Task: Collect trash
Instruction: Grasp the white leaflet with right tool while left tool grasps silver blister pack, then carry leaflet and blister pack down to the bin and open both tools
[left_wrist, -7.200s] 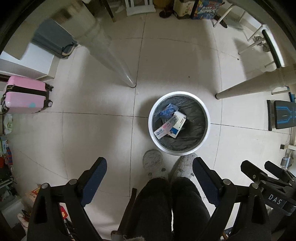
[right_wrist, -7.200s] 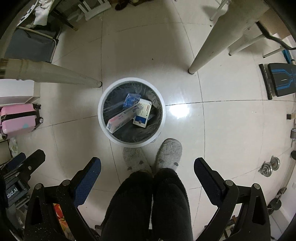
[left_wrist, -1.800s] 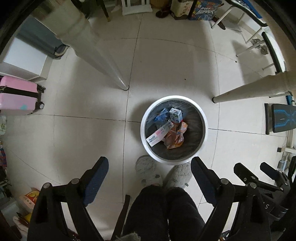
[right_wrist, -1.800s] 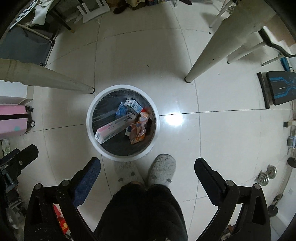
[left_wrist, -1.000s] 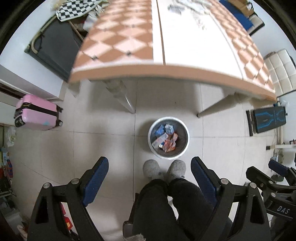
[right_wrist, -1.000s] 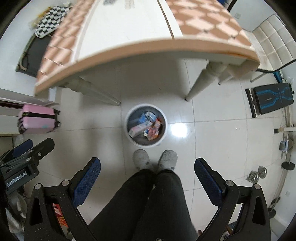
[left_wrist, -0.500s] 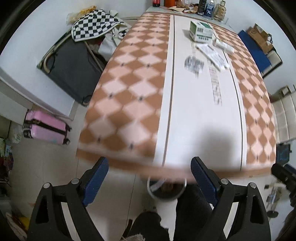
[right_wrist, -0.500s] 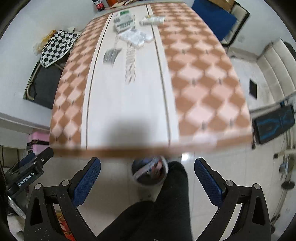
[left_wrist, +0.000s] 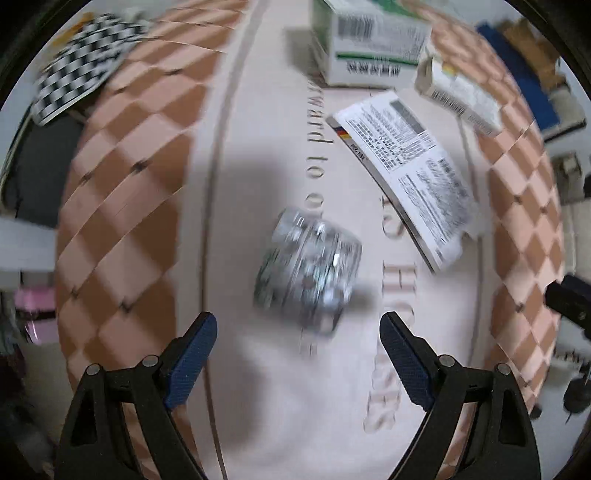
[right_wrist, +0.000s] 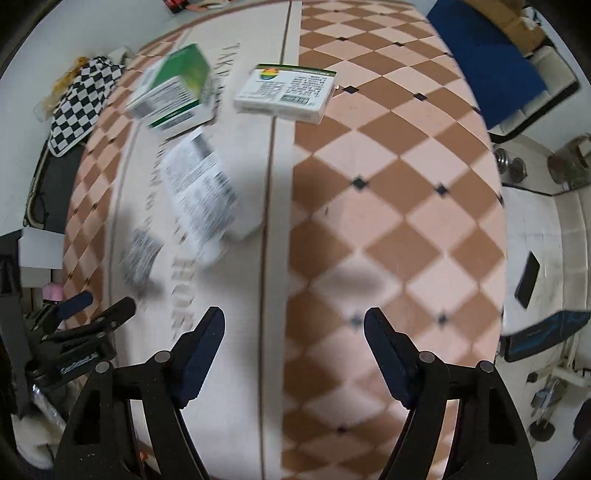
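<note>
A silver foil blister pack (left_wrist: 308, 271) lies on the cream middle strip of the table (left_wrist: 122, 206), just ahead of my open, empty left gripper (left_wrist: 297, 343). A white printed leaflet box (left_wrist: 406, 170), a green-and-white carton (left_wrist: 369, 40) and a small white box (left_wrist: 460, 98) lie farther on. In the right wrist view my right gripper (right_wrist: 293, 332) is open and empty over the checked cloth, with the foil pack (right_wrist: 140, 256), leaflet box (right_wrist: 201, 192), green carton (right_wrist: 173, 92) and a white box (right_wrist: 286, 92) ahead to the left.
The left gripper's body (right_wrist: 77, 343) shows at the left edge of the right wrist view. A checkered bag (right_wrist: 79, 103) lies on a dark case beside the table. A blue chair (right_wrist: 491, 59) and a dark phone (right_wrist: 526, 278) are on the right.
Both grippers rose from over the floor bin to above the tabletop and moved forward toward the trash items. The bin has left view. Both grippers stay open.
</note>
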